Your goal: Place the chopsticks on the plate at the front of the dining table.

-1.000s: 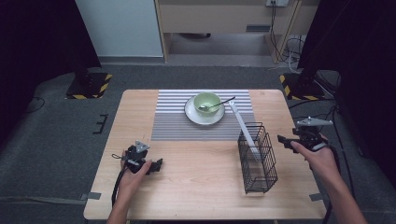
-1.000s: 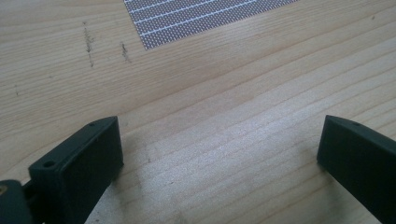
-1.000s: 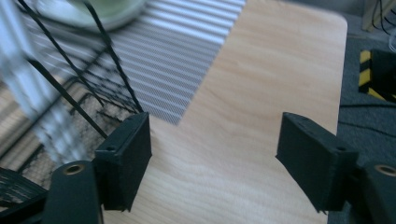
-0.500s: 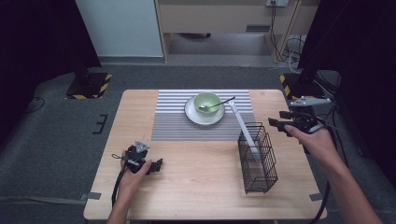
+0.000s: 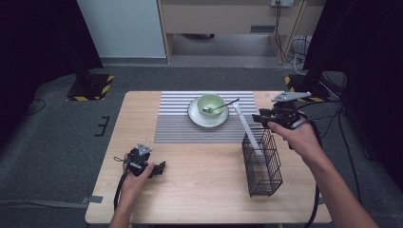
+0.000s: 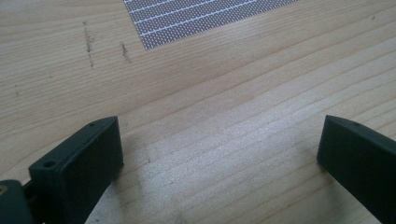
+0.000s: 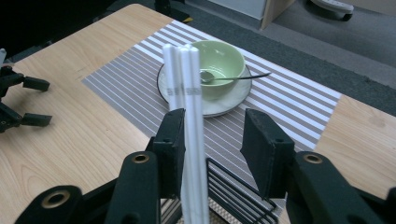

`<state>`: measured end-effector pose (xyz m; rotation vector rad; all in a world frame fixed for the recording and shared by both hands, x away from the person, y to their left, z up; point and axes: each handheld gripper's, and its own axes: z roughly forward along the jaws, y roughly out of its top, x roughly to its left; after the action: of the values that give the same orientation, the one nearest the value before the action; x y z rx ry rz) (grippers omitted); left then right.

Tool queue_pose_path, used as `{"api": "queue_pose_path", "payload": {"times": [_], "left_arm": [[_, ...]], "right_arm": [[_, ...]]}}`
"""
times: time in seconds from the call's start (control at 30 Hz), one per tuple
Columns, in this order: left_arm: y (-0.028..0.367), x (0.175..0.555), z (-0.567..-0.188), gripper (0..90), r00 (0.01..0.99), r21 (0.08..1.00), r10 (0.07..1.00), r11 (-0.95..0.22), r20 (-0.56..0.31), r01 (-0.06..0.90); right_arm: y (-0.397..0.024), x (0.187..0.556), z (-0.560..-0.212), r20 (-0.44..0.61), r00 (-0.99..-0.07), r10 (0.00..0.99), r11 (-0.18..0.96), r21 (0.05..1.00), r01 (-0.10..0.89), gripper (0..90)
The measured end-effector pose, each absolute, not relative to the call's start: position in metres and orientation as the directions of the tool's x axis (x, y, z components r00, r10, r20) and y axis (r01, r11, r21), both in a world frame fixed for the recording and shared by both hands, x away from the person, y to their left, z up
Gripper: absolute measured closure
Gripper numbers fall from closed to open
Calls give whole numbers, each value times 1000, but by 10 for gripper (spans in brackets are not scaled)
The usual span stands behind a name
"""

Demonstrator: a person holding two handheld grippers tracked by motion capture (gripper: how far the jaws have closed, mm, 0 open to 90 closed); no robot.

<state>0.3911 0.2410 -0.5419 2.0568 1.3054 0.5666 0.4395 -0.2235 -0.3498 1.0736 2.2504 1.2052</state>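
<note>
A bundle of white sticks (image 5: 247, 130) leans up out of a black wire basket (image 5: 262, 164) on the table's right side. My right gripper (image 5: 257, 116) is at the sticks' upper part. In the right gripper view the white sticks (image 7: 184, 74) rise between the jaws of my right gripper (image 7: 212, 122), against the left jaw, with a gap to the right jaw. These jaws have just been closing and stand open. My left gripper (image 5: 159, 167) rests open on bare wood at the front left, and nothing lies between the jaws of my left gripper (image 6: 219, 140).
A green bowl (image 5: 210, 103) with a spoon (image 5: 223, 107) sits on a white plate (image 5: 207, 119) on the striped grey placemat (image 5: 180, 123). The bowl (image 7: 224, 58) lies straight beyond the sticks. The table edge and dark floor are behind it.
My right hand has risen and moved left from beside the basket to the top of the white sticks, and its jaws have narrowed. The left hand has stayed put.
</note>
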Motion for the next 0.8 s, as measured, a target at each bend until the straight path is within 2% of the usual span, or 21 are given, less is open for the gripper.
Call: {"api": "queue_pose_path", "payload": {"times": [0.27, 0.6, 0.63, 0.8], "left_arm": [[241, 391, -542, 0, 417, 704, 909, -311, 24, 638], [241, 391, -542, 0, 417, 705, 909, -311, 24, 638], [241, 391, -542, 0, 417, 705, 909, -312, 26, 637], [241, 391, -542, 0, 416, 707, 909, -312, 28, 635]], "right_arm": [[-198, 445, -356, 16, -657, 753, 357, 829, 430, 679], [-186, 447, -364, 3, -645, 765, 358, 829, 429, 675], [-183, 448, -366, -10, -648, 761, 366, 832, 417, 715], [-177, 449, -369, -33, -646, 763, 385, 826, 412, 718]]}}
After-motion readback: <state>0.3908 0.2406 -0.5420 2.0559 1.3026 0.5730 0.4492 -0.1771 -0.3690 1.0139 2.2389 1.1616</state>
